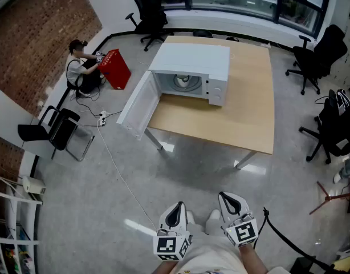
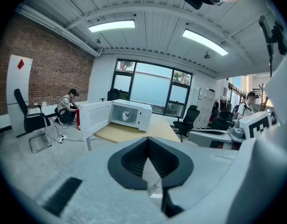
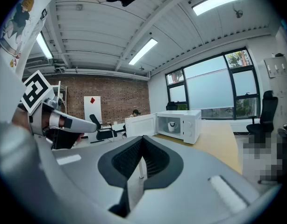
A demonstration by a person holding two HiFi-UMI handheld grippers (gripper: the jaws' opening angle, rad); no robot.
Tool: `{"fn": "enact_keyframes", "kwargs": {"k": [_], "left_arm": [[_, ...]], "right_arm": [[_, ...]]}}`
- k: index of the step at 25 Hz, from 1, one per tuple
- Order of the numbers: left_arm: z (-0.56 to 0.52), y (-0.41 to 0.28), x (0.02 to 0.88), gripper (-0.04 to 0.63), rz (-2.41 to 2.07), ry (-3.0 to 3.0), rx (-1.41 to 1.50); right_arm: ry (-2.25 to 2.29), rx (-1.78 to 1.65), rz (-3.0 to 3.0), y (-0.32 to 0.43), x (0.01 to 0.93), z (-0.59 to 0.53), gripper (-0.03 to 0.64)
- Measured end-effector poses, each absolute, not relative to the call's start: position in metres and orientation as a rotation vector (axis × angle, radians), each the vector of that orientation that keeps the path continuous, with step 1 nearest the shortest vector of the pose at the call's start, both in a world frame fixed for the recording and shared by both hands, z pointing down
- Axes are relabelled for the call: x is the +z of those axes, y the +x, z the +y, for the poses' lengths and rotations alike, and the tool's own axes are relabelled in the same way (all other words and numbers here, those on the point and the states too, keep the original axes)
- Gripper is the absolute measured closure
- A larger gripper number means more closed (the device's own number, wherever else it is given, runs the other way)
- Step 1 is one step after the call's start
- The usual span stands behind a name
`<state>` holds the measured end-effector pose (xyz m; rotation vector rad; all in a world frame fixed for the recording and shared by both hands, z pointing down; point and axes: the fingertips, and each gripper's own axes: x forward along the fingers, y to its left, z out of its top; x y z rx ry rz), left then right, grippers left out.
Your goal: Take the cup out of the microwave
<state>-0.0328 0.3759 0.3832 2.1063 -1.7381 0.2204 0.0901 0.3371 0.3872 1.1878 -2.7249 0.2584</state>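
A white microwave (image 1: 192,70) stands on the wooden table (image 1: 249,113) with its door (image 1: 138,104) swung open to the left. Inside it sits a white cup (image 1: 183,81), also seen as a small cup (image 2: 126,116) in the left gripper view and a cup (image 3: 171,124) in the right gripper view. Both grippers hang low near the person's body, far from the table. My left gripper (image 1: 177,206) is shut and holds nothing, its jaws meeting (image 2: 147,139). My right gripper (image 1: 226,196) beside it is shut and holds nothing (image 3: 142,138).
A person (image 1: 81,67) sits on the floor by a red box (image 1: 115,68) at the back left. A white cable (image 1: 121,176) runs across the floor. A black chair (image 1: 52,131) stands at the left, office chairs (image 1: 317,56) at the right and back.
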Motion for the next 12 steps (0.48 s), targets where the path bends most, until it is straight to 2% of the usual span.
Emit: {"fn": "enact_keyframes", "kwargs": {"k": [12], "left_arm": [[0.358, -0.006, 0.393, 0.592, -1.717, 2.076, 0.229]], "right_arm": [[1.166, 0.238, -2.758, 0.112, 0.387, 0.316, 0.611]]}}
